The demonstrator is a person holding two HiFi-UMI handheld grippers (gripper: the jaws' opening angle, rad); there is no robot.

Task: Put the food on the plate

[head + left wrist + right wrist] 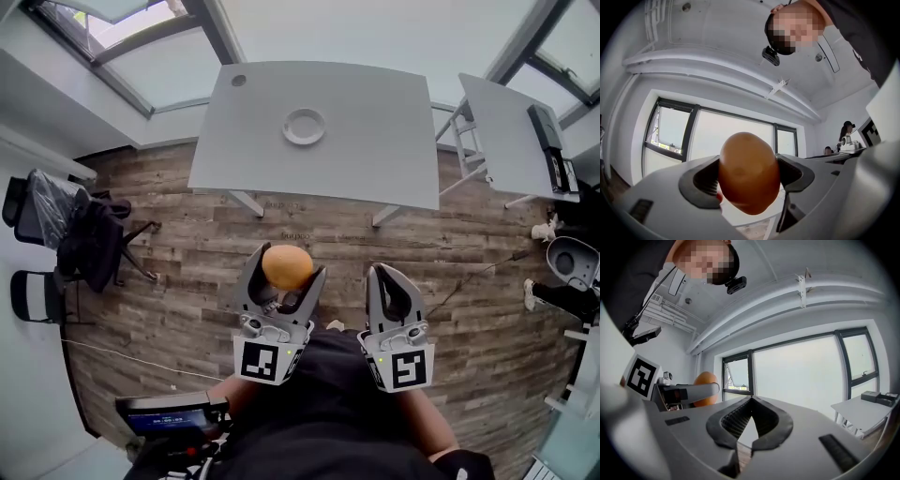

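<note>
An orange-brown, egg-shaped food item (287,267) sits clamped between the jaws of my left gripper (284,272), held over the wooden floor short of the table. The left gripper view shows that food item (749,172) filling the space between both pads. A small white plate (304,127) lies on the grey table (375,159), far ahead of both grippers. My right gripper (388,278) hovers beside the left one, shut and empty; its tips (751,404) meet in the right gripper view, where the food item (706,384) shows at left.
A second grey table (506,141) stands at the right with a dark device (551,148) on it. A chair with dark clothing (80,234) is at the left. White equipment (572,262) stands at the far right. A phone-like screen (169,415) is near my body.
</note>
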